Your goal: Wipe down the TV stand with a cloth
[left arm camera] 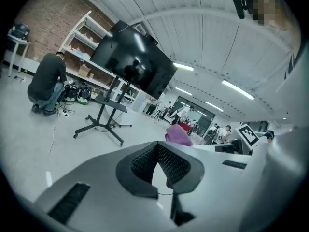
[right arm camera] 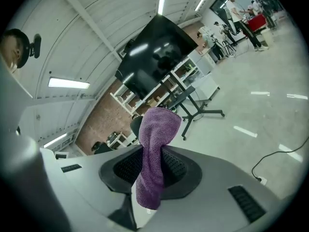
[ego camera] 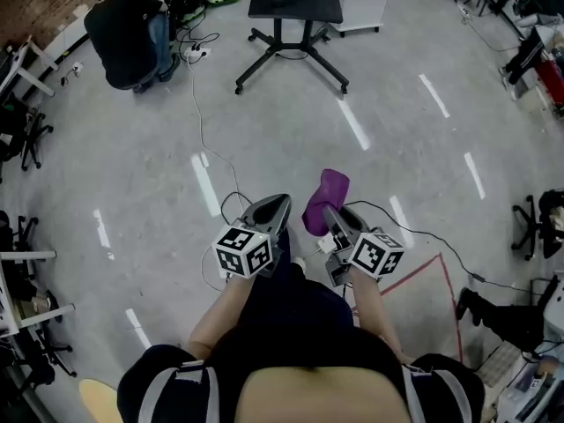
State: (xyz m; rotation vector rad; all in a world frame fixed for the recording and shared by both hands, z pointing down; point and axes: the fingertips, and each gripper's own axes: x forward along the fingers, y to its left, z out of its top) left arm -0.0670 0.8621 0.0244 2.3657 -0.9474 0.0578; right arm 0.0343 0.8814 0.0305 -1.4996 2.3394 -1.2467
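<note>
The TV stand [ego camera: 295,7] stands on wheeled legs across the grey floor, far ahead of me. In the left gripper view its black TV [left arm camera: 135,64] sits above the legs [left arm camera: 99,124]. The TV [right arm camera: 154,57] also shows in the right gripper view. My right gripper [ego camera: 330,211] is shut on a purple cloth [ego camera: 324,196]. The cloth [right arm camera: 157,129] sticks up between the jaws [right arm camera: 153,153] and hangs below them. My left gripper [ego camera: 280,203] is held beside it at waist height. Its jaws [left arm camera: 157,146] are shut with nothing between them, and the cloth [left arm camera: 177,134] shows just beyond.
A person in dark clothes [ego camera: 132,25] crouches left of the stand near helmets and a power strip. Cables [ego camera: 203,122] trail over the floor towards me. Red tape [ego camera: 441,271] marks the floor at the right. Office chairs [ego camera: 22,139] and desks line both sides.
</note>
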